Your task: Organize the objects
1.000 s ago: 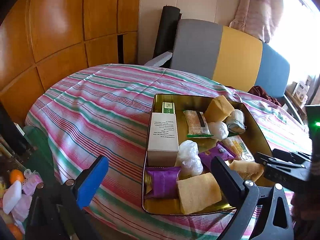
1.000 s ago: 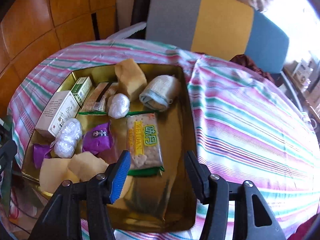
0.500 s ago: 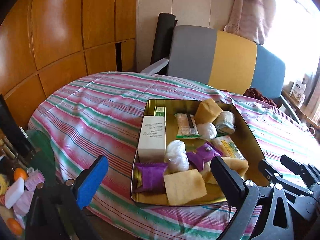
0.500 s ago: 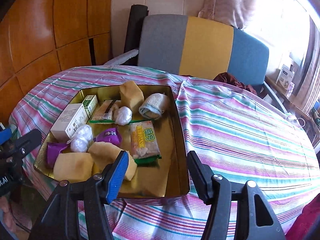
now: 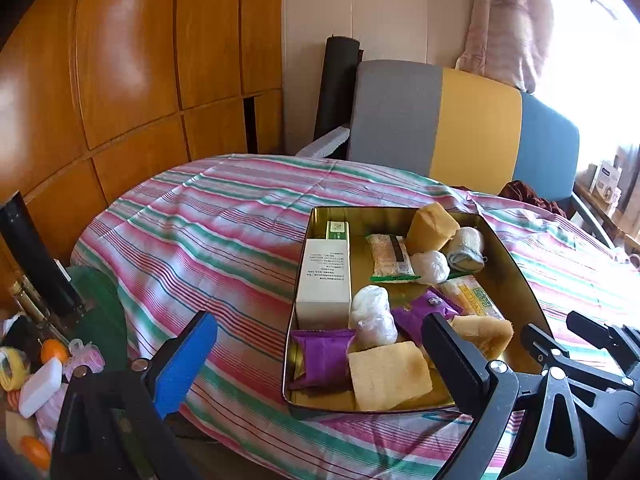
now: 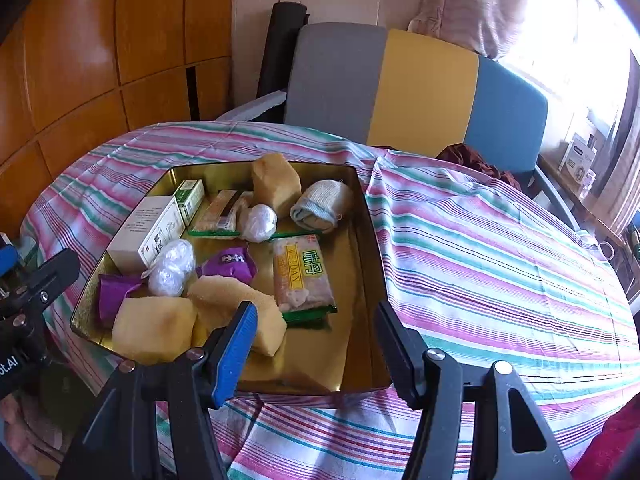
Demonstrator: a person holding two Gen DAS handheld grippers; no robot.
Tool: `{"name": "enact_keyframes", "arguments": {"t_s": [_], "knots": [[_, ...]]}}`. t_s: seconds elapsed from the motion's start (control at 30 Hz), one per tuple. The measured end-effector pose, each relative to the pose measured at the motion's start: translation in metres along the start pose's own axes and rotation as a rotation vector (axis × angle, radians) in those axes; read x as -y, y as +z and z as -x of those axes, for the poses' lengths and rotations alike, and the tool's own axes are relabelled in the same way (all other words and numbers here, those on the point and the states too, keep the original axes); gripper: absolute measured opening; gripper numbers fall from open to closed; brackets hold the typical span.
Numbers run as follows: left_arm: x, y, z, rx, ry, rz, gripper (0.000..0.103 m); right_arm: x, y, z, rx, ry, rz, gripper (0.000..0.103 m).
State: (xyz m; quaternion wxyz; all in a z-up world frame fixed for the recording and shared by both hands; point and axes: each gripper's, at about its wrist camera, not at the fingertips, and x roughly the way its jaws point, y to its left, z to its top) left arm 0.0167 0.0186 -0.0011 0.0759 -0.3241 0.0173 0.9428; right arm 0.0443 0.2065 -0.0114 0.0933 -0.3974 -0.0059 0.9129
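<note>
Left gripper point(image 5: 316, 356): jaws spread wide, nothing between them, hovering at the near left edge of the table; one finger carries a blue pad, the other is black and overlaps the tin's near edge in the left wrist view.

Floor clutter point(image 5: 38, 364): small toys and bottles at far left, below the table.

Striped cloth point(image 5: 208, 236): pink, green and white bands covering the round table.

Gold tin point(image 6: 370, 248): a shallow rectangular tray resting on the cloth, right of centre in the left wrist view, left of centre in the right.

White box point(image 5: 325, 276): lying along the tin's left wall, a small green box point(image 5: 337, 231) just behind it.

Purple packets point(image 6: 229, 265): two, in the near left part of the tin, beside a white plastic-wrapped bundle point(image 6: 170, 267).

Sponge cakes point(image 6: 154, 329): pale yellow blocks at the near edge; another stands at the far wall point(image 6: 276, 184).

Cracker pack point(image 6: 302, 276): flat, green-trimmed, middle of the tin.

Rolled sock point(image 6: 322, 206): grey-white, far right corner.

Right gripper point(image 6: 314, 344): released, empty, jaws apart above the tin's bare near right corner.

Sofa point(image 6: 420, 88): grey, yellow and blue panels behind the table.
</note>
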Motion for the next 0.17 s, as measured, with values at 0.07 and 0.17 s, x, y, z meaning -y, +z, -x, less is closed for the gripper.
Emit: {"name": "enact_keyframes", "arguments": {"t_s": [0.07,0.17], "knots": [[-0.0013,0.0007,-0.0003,0.001,0.002,0.005,0.102,-0.0012,0.0002,0.0003,0.002,0.001,0.004,0.061],[-0.0023,0.0021,-0.0022,-0.011,0.001,0.008,0.103,-0.0016,0.0015,0.0023,0.01,0.003,0.007,0.061]]}}
